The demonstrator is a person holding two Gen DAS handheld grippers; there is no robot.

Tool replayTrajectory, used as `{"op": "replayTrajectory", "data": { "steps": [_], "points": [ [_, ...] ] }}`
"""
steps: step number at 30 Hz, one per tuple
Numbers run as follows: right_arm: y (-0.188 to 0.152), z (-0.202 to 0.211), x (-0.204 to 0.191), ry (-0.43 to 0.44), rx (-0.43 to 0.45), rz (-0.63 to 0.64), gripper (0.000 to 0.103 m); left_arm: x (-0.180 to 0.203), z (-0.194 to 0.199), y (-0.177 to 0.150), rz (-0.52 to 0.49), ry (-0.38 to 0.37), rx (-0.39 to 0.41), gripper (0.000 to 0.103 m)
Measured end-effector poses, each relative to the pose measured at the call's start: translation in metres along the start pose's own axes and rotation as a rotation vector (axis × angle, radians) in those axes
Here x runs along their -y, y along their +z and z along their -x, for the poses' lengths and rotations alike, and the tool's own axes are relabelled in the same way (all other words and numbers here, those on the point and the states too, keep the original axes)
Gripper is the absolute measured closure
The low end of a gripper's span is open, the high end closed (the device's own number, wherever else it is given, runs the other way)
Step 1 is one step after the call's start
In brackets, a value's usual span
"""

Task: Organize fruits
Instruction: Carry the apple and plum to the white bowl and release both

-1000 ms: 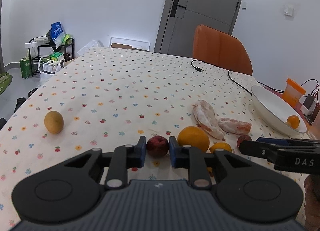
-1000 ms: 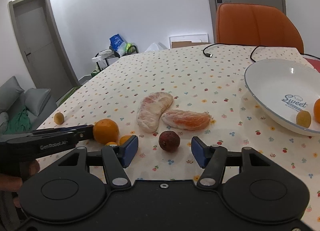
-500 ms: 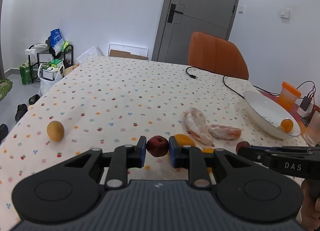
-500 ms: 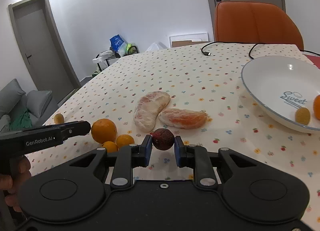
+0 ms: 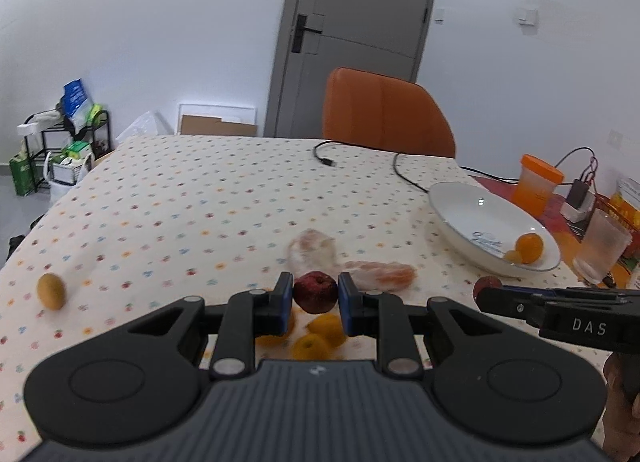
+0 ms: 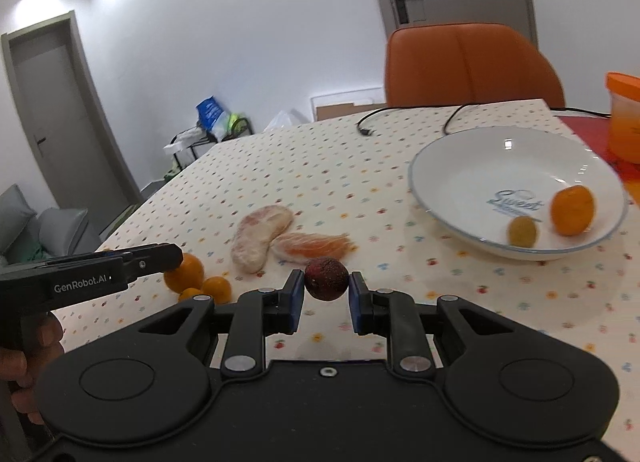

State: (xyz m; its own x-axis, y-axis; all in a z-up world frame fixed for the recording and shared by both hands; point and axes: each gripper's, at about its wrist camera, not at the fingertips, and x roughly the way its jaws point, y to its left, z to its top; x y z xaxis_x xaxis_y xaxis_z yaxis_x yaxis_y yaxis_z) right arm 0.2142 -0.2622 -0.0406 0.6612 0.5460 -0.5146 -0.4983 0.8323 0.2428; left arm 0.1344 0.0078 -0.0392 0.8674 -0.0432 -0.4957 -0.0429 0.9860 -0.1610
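Moved: both claws are higher off the desk than half a second back, each still carrying its fruit, and the bowl now looks closer in both views.

Left view: left claw point(image 5: 315, 296) is closed down on a red apple point(image 5: 315, 291), both pads touching it, held above the desk point(image 5: 168, 201). Under it sit a few oranges point(image 5: 320, 332), partly hidden by the fingers. Two peeled pomelo pieces point(image 5: 316, 252) lie just past the apple, kinda blurry. A small yellow fruit point(image 5: 51, 290) sits alone, far left. White bowl point(image 5: 460, 203) is off to the right with an orange and a small yellowish fruit in it.

Right view: right claw point(image 6: 326, 294) is nearly closed around a dark red round fruit point(image 6: 326, 278), which is off the desk point(image 6: 320, 165). Left pad touches it; can't tell about the right pad. Bowl point(image 6: 480, 153) is ahead-right, pomelo pieces point(image 6: 262, 238) ahead-left.
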Motion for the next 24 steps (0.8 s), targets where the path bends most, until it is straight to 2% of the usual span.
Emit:
{"op": "replayTrajectory", "data": {
  "steps": [24],
  "points": [
    [0.01, 0.039, 0.081, -0.12, 0.122, -0.099, 0.081, 0.096, -0.036, 0.024, -0.14, -0.128, 0.008, 0.081]
  ]
}}
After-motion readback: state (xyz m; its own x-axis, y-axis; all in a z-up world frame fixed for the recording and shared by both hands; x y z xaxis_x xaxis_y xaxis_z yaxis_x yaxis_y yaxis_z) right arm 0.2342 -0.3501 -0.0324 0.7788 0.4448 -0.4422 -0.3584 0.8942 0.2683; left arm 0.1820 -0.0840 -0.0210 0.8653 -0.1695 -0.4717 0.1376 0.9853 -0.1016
